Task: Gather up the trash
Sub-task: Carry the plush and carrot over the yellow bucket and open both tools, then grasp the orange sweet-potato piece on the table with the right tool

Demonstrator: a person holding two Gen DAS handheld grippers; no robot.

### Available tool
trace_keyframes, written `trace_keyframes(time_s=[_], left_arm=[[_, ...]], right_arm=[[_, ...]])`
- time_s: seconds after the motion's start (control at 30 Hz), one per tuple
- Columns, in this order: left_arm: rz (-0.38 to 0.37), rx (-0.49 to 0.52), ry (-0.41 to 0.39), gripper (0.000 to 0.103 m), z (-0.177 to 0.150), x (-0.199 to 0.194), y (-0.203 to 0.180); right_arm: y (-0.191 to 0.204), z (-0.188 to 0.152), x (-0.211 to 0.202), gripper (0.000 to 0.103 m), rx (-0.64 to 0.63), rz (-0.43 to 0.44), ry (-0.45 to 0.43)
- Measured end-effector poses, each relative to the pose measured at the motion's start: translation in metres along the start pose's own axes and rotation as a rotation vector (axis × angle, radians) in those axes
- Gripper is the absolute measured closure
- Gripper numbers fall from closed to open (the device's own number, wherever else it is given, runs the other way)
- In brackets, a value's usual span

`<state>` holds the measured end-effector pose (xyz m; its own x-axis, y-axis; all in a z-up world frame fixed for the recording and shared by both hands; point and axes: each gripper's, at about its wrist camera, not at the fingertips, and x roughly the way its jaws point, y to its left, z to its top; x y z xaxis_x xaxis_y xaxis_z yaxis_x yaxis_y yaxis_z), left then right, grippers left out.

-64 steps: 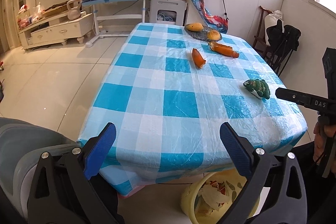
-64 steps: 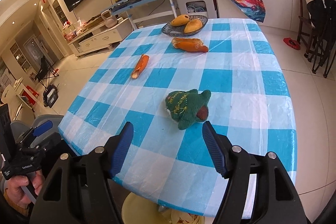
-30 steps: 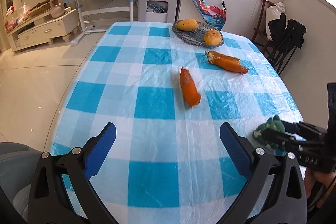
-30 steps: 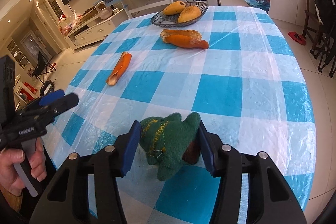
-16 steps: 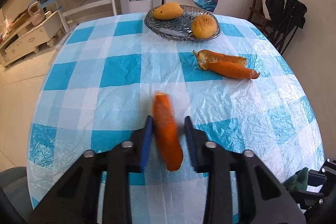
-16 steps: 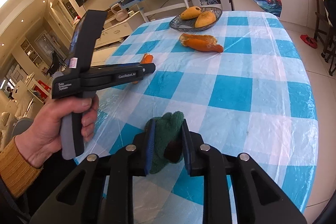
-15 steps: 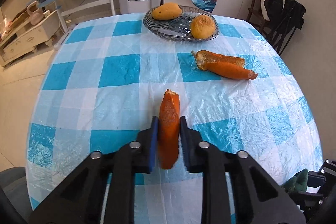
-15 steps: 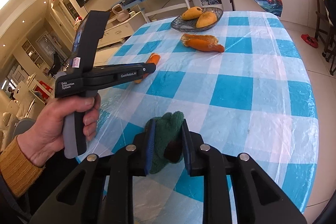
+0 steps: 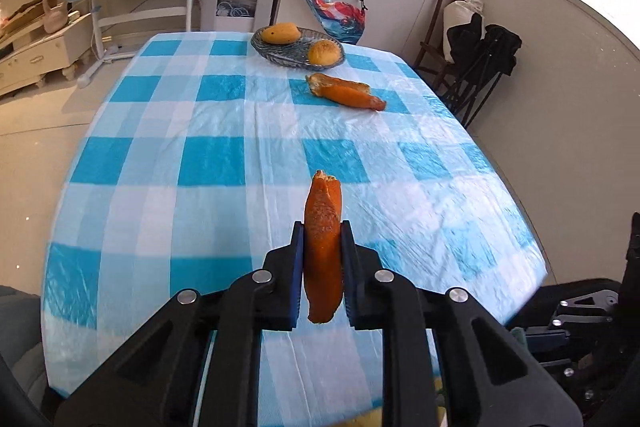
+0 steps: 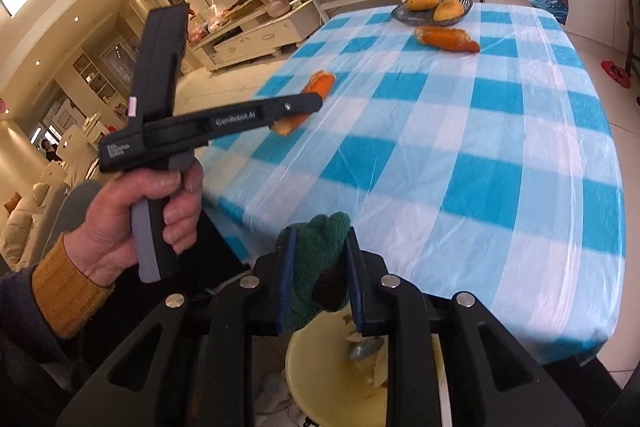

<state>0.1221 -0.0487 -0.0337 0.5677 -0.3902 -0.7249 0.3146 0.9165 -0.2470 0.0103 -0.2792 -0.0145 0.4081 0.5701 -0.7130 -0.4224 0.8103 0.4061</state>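
Both hand-held grippers clamped on trash
Left hand-held gripper (image 9: 322,259) pinches orange peel strip (image 9: 322,247); right hand-held gripper (image 10: 318,275) squeezes green plush lump (image 10: 316,255) above yellow bin (image 10: 340,387), seemingly to drop.

My right hand-held gripper (image 10: 316,259) hides the lower half of the green toy (image 10: 316,255) and much of the yellow bin (image 10: 320,379) below. In the left wrist view, my left hand-held gripper (image 9: 322,259) covers the peel's (image 9: 322,227) sides. The bin's contents are too blurred to tell, and the desk (image 9: 160,155) near edge is cut off.
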Motion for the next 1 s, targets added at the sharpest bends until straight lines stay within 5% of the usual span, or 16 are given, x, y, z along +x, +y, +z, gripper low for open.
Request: trace_keyframes(time_s=[0.13,0.23,0.4,0.43,0.5,0.6,0.77,1.0], left_arm=[[-0.041,0.045,0.012,0.087,-0.039,-0.030,-0.022],[-0.073,0.055,0.041,0.087,-0.071,-0.045,-0.037],[-0.143,0.106,0.208,0.085,-0.133,-0.036,-0.059],[-0.134,0.134,0.240,0.082,-0.146,-0.031,-0.063],[-0.128,0.160,0.297,0.054,-0.160,-0.023,-0.067],[-0.085,0.186,0.234,0.040,-0.153,-0.033,-0.065],[-0.006,0.183,-0.003,0.019,-0.108,-0.061,-0.046],[0.146,0.096,-0.172,0.012,-0.063,-0.061,-0.001]], right_arm=[[0.003,-0.032,-0.002,0.073,0.026,-0.014,0.057],[0.003,-0.042,-0.016,0.051,0.057,-0.042,0.016],[0.001,-0.030,-0.043,0.051,0.072,-0.079,-0.082],[0.000,-0.024,-0.047,0.050,0.065,-0.092,-0.101],[-0.003,-0.011,-0.052,0.049,0.053,-0.115,-0.133],[-0.010,0.015,-0.050,0.048,0.011,-0.158,-0.161],[-0.030,0.071,-0.022,0.048,-0.078,-0.242,-0.157],[-0.062,0.155,0.050,0.045,-0.227,-0.387,-0.060]])
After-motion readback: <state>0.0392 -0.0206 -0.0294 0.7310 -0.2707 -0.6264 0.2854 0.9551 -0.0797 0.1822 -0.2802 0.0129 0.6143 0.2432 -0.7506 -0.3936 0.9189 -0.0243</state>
